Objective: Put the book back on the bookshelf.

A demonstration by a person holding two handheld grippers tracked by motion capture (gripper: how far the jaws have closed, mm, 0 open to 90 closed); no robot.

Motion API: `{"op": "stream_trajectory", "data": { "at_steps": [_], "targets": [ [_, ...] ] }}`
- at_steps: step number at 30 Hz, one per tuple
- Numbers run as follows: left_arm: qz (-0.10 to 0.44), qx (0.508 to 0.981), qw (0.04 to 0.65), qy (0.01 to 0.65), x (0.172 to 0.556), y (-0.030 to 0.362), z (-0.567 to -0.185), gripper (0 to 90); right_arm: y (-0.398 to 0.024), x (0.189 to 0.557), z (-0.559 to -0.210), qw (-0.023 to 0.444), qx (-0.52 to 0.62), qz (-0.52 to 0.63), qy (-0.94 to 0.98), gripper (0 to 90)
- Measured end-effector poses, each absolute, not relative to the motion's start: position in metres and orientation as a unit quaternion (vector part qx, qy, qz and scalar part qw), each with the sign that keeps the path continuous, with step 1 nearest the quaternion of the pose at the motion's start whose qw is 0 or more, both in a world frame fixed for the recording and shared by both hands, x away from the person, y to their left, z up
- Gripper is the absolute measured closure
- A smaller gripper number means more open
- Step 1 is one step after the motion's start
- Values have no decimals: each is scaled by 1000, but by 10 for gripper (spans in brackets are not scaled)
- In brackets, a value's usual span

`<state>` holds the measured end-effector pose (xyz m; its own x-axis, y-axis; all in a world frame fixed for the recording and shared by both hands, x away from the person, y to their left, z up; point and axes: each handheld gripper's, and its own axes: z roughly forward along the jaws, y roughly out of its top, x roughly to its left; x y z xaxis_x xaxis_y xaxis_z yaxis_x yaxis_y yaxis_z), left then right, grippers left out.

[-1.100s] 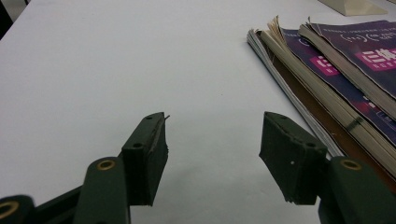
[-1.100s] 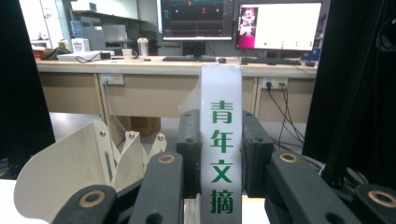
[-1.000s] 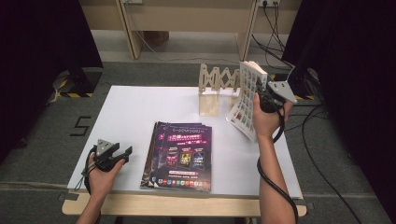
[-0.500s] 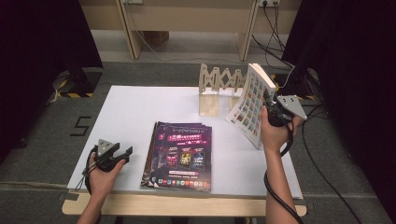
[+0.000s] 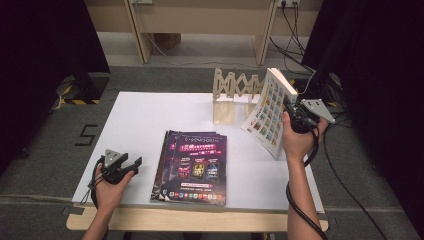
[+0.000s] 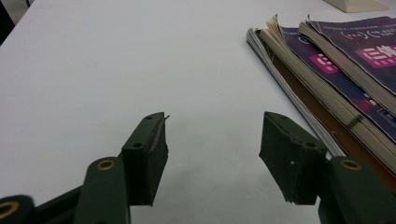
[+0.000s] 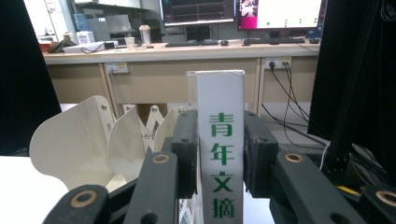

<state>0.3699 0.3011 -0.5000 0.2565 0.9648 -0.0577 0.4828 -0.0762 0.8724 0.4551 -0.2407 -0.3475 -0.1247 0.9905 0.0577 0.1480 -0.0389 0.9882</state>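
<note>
Item: magazine (image 5: 270, 112), thick, white spine with green characters, held upright and tilted at the far right of the bench (image 5: 145, 115), just beside the rack (image 5: 235, 90). Right tool (image 7: 219, 154) pinches its spine, jaws having just eased a little wider, pads still against both sides. Handling, as judged: moderately heavy, glossy and likely slippery, pages floppy; best gripped at the stiff spine, as now. Left tool (image 6: 212, 154) spread, nothing between the jaws, resting near left. Stack (image 5: 192, 167) of purple magazines lies flat at near centre.
</note>
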Motion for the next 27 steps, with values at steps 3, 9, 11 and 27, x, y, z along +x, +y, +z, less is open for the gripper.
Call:
{"op": "stream_trajectory", "data": {
  "at_steps": [3,9,11,27],
  "targets": [
    [289,673,418,537,370,301,-500,404,-240,458,-347,417,515,501,557,683],
    [288,674,417,538,370,301,-500,404,-240,463,-343,415,516,494,564,642],
    [288,673,418,538,370,301,-500,404,-240,466,-340,414,517,489,567,631],
    [288,675,417,537,370,301,-500,404,-244,481,-328,401,525,475,581,642]
  ]
}}
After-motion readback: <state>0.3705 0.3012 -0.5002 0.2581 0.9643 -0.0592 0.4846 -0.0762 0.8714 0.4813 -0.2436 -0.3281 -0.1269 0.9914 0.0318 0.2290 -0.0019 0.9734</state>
